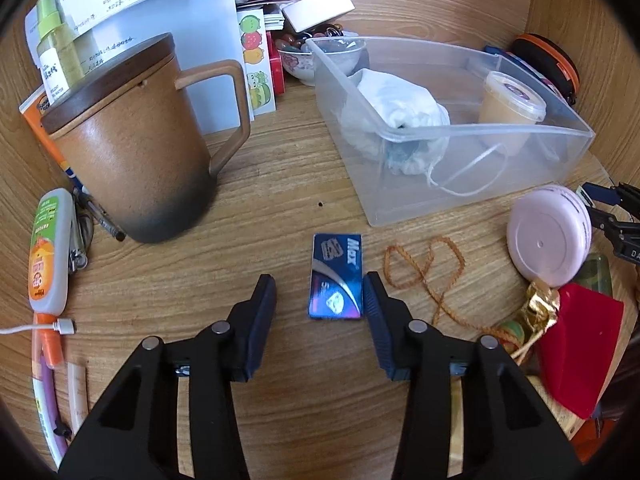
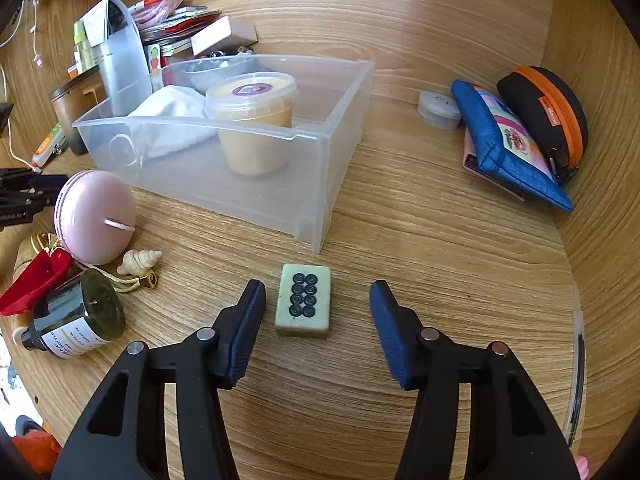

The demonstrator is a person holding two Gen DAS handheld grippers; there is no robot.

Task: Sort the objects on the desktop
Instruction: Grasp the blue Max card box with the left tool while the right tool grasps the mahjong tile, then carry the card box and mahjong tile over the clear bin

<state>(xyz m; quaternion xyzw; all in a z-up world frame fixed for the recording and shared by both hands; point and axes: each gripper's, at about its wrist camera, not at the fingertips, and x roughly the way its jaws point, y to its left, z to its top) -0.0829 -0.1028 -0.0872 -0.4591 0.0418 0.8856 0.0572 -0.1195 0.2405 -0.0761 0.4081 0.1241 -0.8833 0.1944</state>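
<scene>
Your left hand-held gripper is spread, with the blue card flat on the table touching its right finger. Your right hand-held gripper is spread around the mahjong tile with 8 circles.

blue card: "Max" | orange-and-white tube: "OFF" | mahjong tile: eight circles | other labels not readable

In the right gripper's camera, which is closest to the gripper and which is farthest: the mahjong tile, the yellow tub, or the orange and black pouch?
From the right gripper, in its own view:
1. Mahjong tile: lying flat between the open fingers, nearer the left one.
2. Yellow tub: ahead and a little left, standing inside the clear bin.
3. Orange and black pouch: far off to the right, beyond the blue pouch.
</scene>
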